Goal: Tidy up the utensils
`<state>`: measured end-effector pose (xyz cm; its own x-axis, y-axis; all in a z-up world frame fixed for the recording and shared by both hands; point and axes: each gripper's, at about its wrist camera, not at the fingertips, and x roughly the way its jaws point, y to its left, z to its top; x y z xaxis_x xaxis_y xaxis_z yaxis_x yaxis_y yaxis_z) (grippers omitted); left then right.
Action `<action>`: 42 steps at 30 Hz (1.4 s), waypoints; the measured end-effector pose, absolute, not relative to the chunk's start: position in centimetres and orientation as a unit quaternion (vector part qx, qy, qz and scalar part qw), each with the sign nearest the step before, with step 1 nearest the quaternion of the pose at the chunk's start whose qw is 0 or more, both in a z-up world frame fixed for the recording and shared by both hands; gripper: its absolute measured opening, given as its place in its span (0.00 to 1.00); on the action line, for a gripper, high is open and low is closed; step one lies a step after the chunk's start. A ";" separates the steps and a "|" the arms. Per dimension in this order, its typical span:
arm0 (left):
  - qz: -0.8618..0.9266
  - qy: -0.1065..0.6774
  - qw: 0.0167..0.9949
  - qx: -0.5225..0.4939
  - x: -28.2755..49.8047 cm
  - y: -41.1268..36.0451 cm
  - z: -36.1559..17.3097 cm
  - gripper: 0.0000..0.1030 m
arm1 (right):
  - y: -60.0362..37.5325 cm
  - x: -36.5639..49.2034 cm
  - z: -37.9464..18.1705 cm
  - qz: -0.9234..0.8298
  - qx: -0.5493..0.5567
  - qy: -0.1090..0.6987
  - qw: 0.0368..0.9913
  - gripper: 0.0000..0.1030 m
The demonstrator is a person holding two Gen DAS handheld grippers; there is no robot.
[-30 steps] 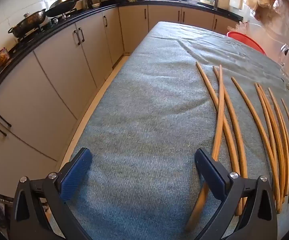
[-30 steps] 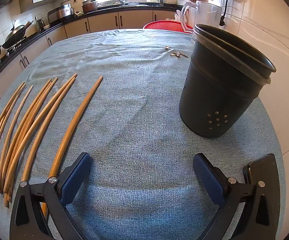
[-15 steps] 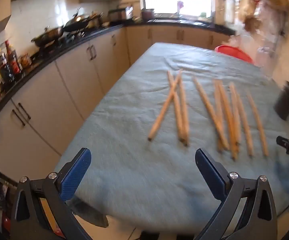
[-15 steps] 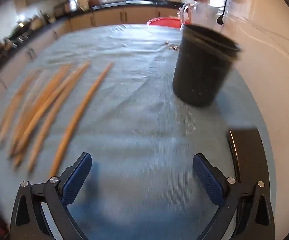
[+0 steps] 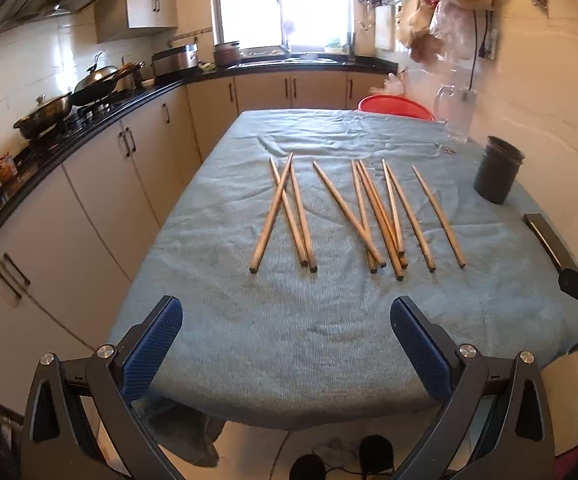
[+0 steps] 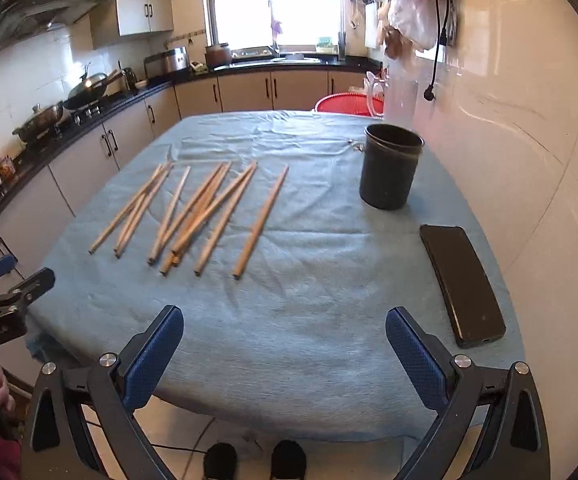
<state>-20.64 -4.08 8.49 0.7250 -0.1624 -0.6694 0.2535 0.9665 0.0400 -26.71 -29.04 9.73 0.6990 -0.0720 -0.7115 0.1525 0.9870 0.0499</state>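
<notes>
Both tools have pulled back from the surface (image 5: 217, 344) and risen. The left tool (image 5: 285, 344), a second ago low over the chopsticks (image 5: 353, 216), now sits off the near edge, with them well ahead at 12 o'clock. The right tool (image 6: 285, 346) has backed away likewise; the black cup (image 6: 391, 168), once close, stands farther off at 1 o'clock.

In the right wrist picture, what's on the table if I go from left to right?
Wooden chopsticks → black cup → black phone.
</notes>
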 end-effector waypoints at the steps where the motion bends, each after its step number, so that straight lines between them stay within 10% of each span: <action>1: -0.117 0.352 0.927 0.064 -20.4 -4.0 8.6 1.00 | -28.8 -26.7 9.8 -0.066 0.053 0.381 0.921 1.00; 42: -0.185 0.334 0.921 0.071 -18.4 -1.7 9.4 1.00 | -23.1 -25.9 11.8 -0.090 0.045 0.366 0.925 1.00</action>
<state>-18.44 -1.68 9.38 0.7085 -0.2936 -0.6418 0.3886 0.9214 0.0076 -25.95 -23.11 11.76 0.7154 -0.1337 -0.6858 0.1998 0.9797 0.0175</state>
